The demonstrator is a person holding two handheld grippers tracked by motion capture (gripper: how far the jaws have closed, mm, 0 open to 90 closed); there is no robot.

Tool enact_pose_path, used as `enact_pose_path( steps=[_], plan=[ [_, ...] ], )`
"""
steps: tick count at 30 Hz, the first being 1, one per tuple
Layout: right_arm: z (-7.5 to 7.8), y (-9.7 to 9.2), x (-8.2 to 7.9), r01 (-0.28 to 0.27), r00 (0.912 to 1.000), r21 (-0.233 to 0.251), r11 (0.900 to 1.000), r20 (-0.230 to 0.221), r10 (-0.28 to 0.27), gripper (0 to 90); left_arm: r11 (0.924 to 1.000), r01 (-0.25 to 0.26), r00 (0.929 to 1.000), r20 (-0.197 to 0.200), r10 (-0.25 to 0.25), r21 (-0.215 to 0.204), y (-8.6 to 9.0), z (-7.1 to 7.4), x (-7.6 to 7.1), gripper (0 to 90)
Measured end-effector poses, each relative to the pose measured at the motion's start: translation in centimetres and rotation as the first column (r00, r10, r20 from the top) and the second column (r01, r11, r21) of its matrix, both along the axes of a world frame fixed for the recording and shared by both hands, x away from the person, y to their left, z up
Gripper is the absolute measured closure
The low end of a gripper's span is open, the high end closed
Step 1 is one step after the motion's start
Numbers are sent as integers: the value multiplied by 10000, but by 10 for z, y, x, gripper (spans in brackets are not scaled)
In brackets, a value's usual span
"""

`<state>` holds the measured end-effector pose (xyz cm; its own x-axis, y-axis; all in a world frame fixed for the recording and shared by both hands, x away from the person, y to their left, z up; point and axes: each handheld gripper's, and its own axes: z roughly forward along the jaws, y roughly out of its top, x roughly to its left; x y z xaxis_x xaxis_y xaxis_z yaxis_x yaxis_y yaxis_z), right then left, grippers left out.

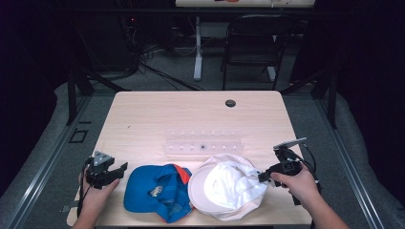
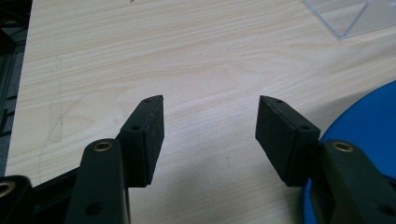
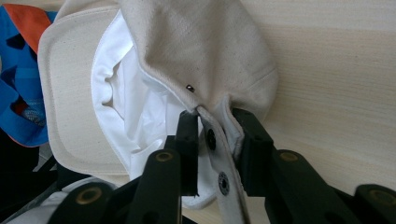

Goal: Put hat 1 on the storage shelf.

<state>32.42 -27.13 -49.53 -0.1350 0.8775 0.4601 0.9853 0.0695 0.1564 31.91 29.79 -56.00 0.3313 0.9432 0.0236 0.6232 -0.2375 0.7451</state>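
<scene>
a pale wooden desk (image 1: 157, 114) with a round cable hole (image 1: 230, 103) is lit from above. behind it, a black folding chair (image 1: 251, 43) and a white table leg (image 1: 197, 47) are seen on grey carpet (image 1: 162, 71); the surroundings are left dark.

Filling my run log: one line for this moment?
right gripper shut on white cap strap | left gripper open, idle | blue cap untouched
</scene>
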Motion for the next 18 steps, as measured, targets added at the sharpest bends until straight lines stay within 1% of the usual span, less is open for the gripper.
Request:
enact_pose_path(
  steps=[1,4,5,6,7,8,9,10,11,12,13,14,15,16,17,18],
  plan=[
    [3,0,0,-45,10000,-57,10000,7,45,755,10000,0,10000,1,0,1,0,0,0,424],
    [8,4,-2,157,9998,-122,9998,133,-156,782,10000,-1,10000,4,1,13,0,0,0,425],
    [9,5,-2,165,9998,-71,9998,112,-164,788,10000,-2,10000,4,2,9,0,0,0,424],
    [12,6,-2,8,10000,-118,9999,22,-8,791,10000,-2,10000,4,2,11,0,0,0,424],
    [13,8,-3,115,9999,-114,9999,89,-114,792,10000,15,10000,-7,-15,41,0,0,0,425],
    [16,8,-2,-168,9998,-214,9996,47,169,795,10000,-11,10000,6,11,13,0,0,0,424],
    [19,9,-2,-434,9991,-425,9982,-48,432,798,10000,-23,10000,16,23,-7,0,0,0,424],
    [20,13,-3,-209,9997,-354,9992,77,212,800,10000,-24,10000,16,24,-9,0,0,0,424],
    [21,14,-3,-219,9997,-359,9991,78,221,802,10000,-41,10000,24,41,-20,0,0,0,424],
    [23,15,-3,-405,9992,-460,9981,30,407,803,10000,-24,10000,14,24,3,0,0,0,425],
    [24,18,-3,-310,9994,-472,9984,137,317,804,10000,-15,10000,11,15,5,1,0,0,424],
    [26,20,-3,-298,9994,-568,9979,144,306,805,10000,-13,10000,16,13,8,1,0,0,424],
    [29,21,-2,-581,9983,-704,9958,-50,579,805,10000,-16,10000,21,16,10,1,0,0,425],
    [29,23,-2,-468,9989,-735,9962,39,472,806,10000,-13,10000,19,13,10,1,0,0,424],
    [31,26,-2,-480,9988,-831,9954,-10,481,806,10000,-13,10000,17,13,12,1,0,0,424],
    [33,26,0,-656,9978,-905,9937,-132,646,807,10000,-13,10000,18,13,15,1,0,0,424]
  ],
)
